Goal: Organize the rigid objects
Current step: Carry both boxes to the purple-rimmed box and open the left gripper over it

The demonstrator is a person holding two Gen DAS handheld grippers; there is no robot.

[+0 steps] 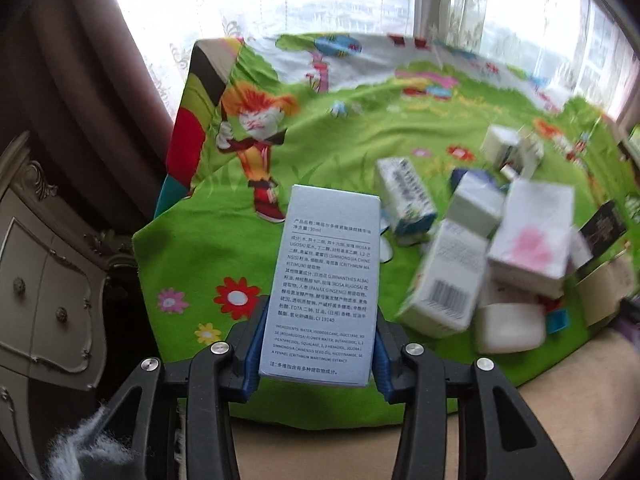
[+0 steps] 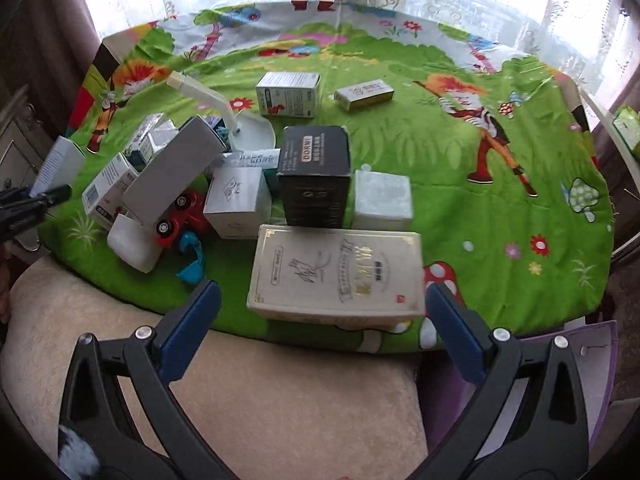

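Observation:
My left gripper (image 1: 316, 344) is shut on a pale blue carton (image 1: 326, 280) with printed text, held upright above the green cartoon cloth (image 1: 320, 152). The carton also shows at the far left of the right wrist view (image 2: 56, 166). A blurred pile of white boxes (image 1: 480, 248) lies to its right. My right gripper (image 2: 320, 320) is open and empty, its blue pads either side of a cream box with gold print (image 2: 336, 276) at the cloth's near edge. Behind it stand a black box (image 2: 314, 176), a pale green cube (image 2: 382, 200) and a white box (image 2: 238, 200).
A red toy car (image 2: 180, 216), a teal clip (image 2: 192, 252), a long grey box (image 2: 172, 172) and a white lamp (image 2: 236, 120) crowd the left. Two boxes (image 2: 288, 92) (image 2: 362, 94) lie further back. A dresser (image 1: 44, 280) stands left. Curtained windows are behind.

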